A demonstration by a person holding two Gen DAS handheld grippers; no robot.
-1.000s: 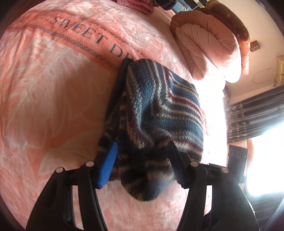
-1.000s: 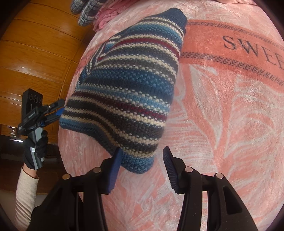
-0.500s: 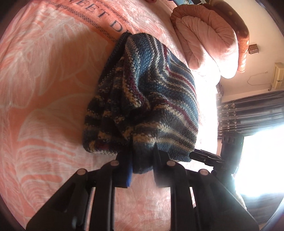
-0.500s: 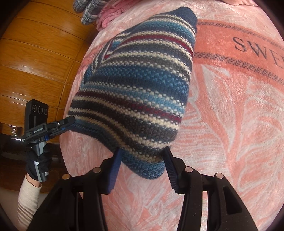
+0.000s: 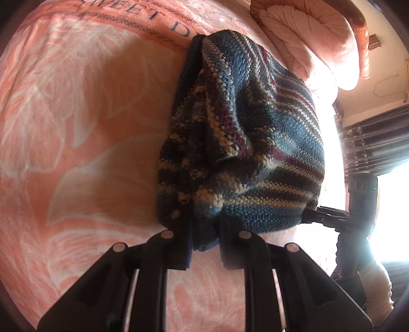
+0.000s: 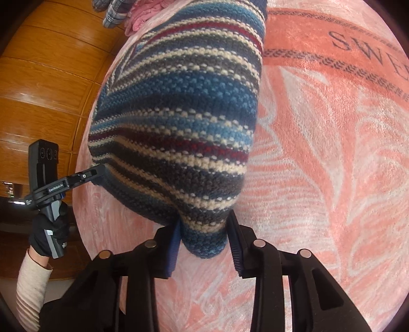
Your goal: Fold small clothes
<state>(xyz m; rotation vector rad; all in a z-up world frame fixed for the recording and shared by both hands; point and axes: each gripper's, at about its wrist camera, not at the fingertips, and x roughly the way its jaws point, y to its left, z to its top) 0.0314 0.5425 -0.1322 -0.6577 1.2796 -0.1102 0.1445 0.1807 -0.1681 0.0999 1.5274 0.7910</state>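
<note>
A striped knitted sweater (image 5: 242, 127) in blue, cream and maroon lies bunched on the pink blanket (image 5: 76, 127). My left gripper (image 5: 204, 241) is shut on its near hem corner, which is raised a little off the bed. In the right wrist view the sweater (image 6: 179, 115) fills the middle, and my right gripper (image 6: 204, 242) is shut on the other hem corner, with cloth filling the gap between the pads. Each gripper shows in the other's view: the left gripper (image 6: 98, 173) at the left, the right gripper (image 5: 310, 214) at the right, both at the hem.
A pink cushion (image 5: 306, 38) lies at the head of the bed, with dark curtains (image 5: 370, 143) and a bright window beyond. A plaid and pink clothes pile (image 6: 120, 12) sits at the far edge. Wooden wall panels (image 6: 46, 76) run beside the bed. A gloved hand (image 6: 48, 229) holds the left gripper.
My left gripper went from open to shut on the sweater's corner. The right gripper moved forward and its jaws narrowed onto the other corner. The hem has risen and bunched.
</note>
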